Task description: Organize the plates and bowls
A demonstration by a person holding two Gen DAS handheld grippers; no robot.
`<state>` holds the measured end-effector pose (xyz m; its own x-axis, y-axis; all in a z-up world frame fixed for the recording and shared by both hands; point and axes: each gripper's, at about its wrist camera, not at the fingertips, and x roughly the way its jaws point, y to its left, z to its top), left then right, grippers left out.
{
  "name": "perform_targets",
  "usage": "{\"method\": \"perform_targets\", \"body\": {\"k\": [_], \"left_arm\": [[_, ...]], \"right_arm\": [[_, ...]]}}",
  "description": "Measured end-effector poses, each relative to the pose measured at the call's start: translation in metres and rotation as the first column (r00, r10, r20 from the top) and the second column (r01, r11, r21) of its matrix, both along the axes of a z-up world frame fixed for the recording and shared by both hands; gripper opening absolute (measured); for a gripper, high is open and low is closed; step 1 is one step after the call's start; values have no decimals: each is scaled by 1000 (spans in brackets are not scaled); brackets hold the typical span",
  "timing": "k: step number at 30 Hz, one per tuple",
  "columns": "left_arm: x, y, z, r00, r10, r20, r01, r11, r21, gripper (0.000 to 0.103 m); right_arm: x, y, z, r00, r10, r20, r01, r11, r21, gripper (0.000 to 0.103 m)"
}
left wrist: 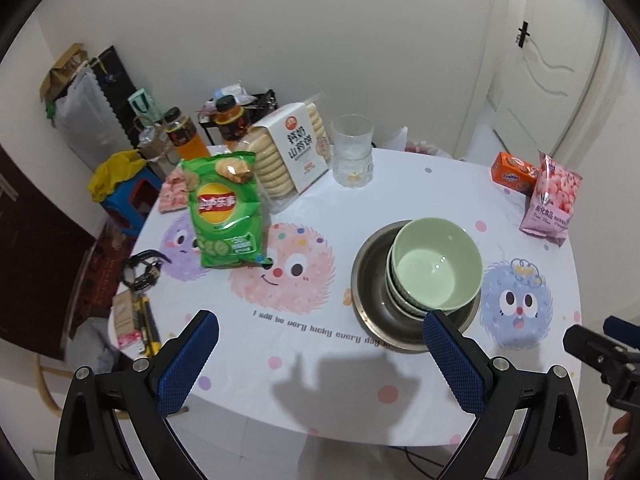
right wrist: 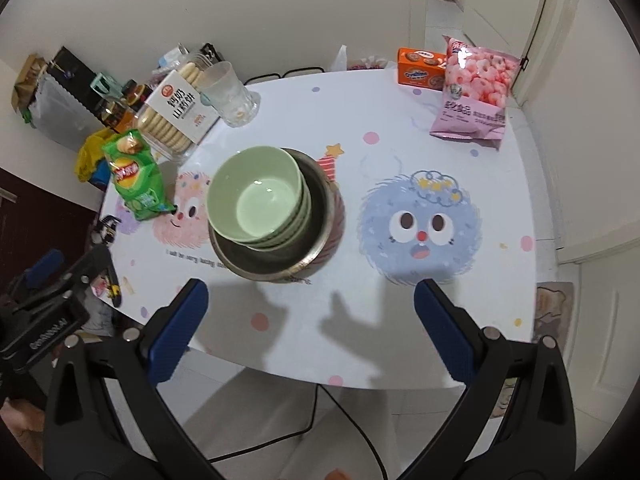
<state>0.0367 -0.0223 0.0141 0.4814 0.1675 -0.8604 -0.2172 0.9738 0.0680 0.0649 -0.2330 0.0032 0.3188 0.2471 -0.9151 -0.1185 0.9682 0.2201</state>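
Note:
A stack of green bowls (left wrist: pixel 436 266) sits inside a metal basin (left wrist: pixel 370 280) on the white cartoon tablecloth. It also shows in the right wrist view, the bowls (right wrist: pixel 258 198) in the basin (right wrist: pixel 320 216). My left gripper (left wrist: pixel 320 336) is open and empty above the table's near edge, its right finger just in front of the basin. My right gripper (right wrist: pixel 310 304) is open and empty, hovering over the near edge in front of the basin. The right gripper's body shows at the right edge of the left wrist view (left wrist: pixel 600 354).
A green chip bag (left wrist: pixel 224 208), a biscuit box (left wrist: pixel 294 148) and a glass cup (left wrist: pixel 353 150) stand at the back left. An orange box (right wrist: pixel 420 68) and a pink snack bag (right wrist: pixel 474 92) stand at the back right. Bottles and clutter lie beyond the table's left edge.

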Motion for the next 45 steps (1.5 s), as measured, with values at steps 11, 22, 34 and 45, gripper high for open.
{"method": "perform_targets", "body": {"k": [11, 22, 34, 45], "left_arm": [[-2, 4, 11, 997, -76, 4, 76, 997, -4, 103], [-2, 9, 8, 997, -79, -11, 79, 997, -18, 103], [-2, 7, 6, 997, -78, -19, 77, 997, -21, 103], [-2, 6, 4, 997, -80, -23, 79, 997, -22, 103]], "right_arm": [[-21, 5, 26, 998, -49, 28, 50, 998, -30, 102], [-25, 10, 22, 998, -70, 10, 70, 998, -1, 102], [-23, 6, 21, 997, -77, 8, 77, 997, -5, 102], [-25, 6, 20, 997, -72, 10, 72, 997, -7, 102]]}}
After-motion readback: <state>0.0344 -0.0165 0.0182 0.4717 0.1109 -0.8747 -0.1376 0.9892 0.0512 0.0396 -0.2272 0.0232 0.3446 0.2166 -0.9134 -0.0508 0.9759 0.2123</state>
